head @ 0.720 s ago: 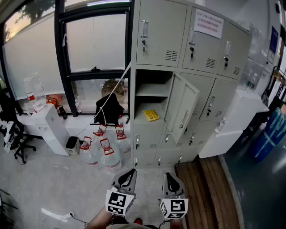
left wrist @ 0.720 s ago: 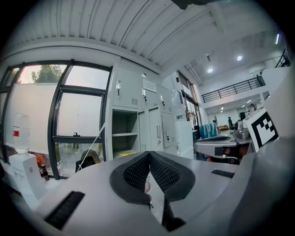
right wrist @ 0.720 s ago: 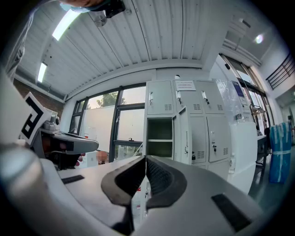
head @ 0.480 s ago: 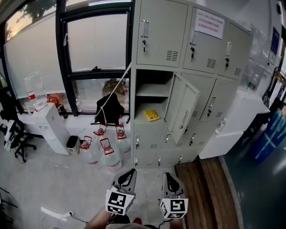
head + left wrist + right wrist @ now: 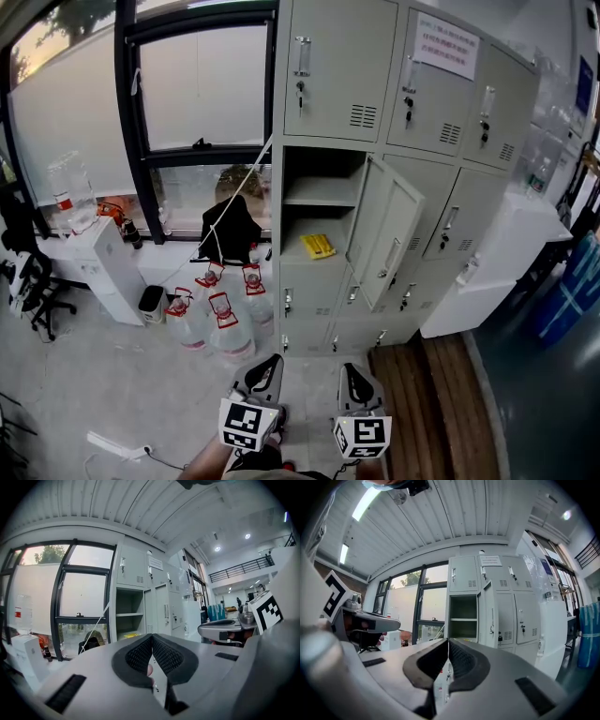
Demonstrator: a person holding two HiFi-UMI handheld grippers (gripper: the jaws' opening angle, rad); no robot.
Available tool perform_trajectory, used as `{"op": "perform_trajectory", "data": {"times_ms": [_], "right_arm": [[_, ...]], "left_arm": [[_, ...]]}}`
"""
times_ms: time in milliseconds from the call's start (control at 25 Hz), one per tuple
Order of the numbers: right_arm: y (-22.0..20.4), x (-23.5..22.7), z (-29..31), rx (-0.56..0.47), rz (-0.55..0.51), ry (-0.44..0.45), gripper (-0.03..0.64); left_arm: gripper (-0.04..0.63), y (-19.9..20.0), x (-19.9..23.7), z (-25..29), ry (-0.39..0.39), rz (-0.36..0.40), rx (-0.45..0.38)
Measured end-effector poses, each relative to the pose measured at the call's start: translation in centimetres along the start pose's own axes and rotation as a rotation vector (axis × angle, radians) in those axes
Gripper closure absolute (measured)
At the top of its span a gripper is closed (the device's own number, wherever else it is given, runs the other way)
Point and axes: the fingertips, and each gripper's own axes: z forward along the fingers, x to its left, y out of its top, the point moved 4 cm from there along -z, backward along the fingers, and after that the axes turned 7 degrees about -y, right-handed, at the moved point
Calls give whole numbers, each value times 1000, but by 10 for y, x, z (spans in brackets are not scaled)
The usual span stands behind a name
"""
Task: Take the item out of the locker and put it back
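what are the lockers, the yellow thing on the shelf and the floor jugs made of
Lockers: likely painted sheet metal, pale grey, matte; thin door, punched vent slots.
Yellow thing: flat, bright; possibly plastic or card, too small to tell.
Jugs: clear plastic, see-through walls, red handles.

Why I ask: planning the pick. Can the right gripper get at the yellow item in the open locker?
Probably not yet: the right gripper is shut and far from the yellow item, though the open door clears the way.
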Motion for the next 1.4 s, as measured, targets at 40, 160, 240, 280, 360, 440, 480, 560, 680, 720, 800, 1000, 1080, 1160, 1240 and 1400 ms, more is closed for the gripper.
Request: {"op": "perform_trajectory", "data": {"times_ms": [40,160,240,280,360,440,480,560,680,720,800,1000,1080,1160,1240,1400], "right_arm": [[-1,-2,6,3,0,2,595],[-2,-8,30,2,4,3,595],[-3,-12,48,4,5,5,595],[-4,-13,58,5,5,7,595],[-4,-17,81,3,3,9,595],[-3,-24,105,3,4,9,595],[-3,-27,117,5,5,11,595],[0,-32,142,9,6,19,595],[4,-40,181,17,4,27,595],[4,-43,194,23,5,27,595],[3,-49,219,31,11,28,595],[0,-59,273,50,18,34,595],[-3,-62,292,57,19,36,595],[-8,-65,310,71,21,36,595],[-13,-67,325,88,23,37,595],[-27,-66,354,121,31,47,595]], "left_arm": [[572,0,3,6,3,-1,1],[572,2,17,27,9,-2,3],[572,0,27,42,6,-1,7],[572,0,34,50,7,0,9],[572,3,48,70,8,6,8],[572,8,59,92,5,8,2],[572,9,65,103,3,6,1],[572,12,78,125,2,-1,6],[572,13,99,160,0,-14,21],[572,13,106,172,0,-18,26],[572,13,119,194,-1,-24,34],[572,8,147,238,-4,-43,63],[572,3,157,253,-5,-47,80],[572,-1,165,266,-7,-52,95],[572,-6,173,278,-11,-62,107],[572,-16,185,303,-24,-73,132]]}}
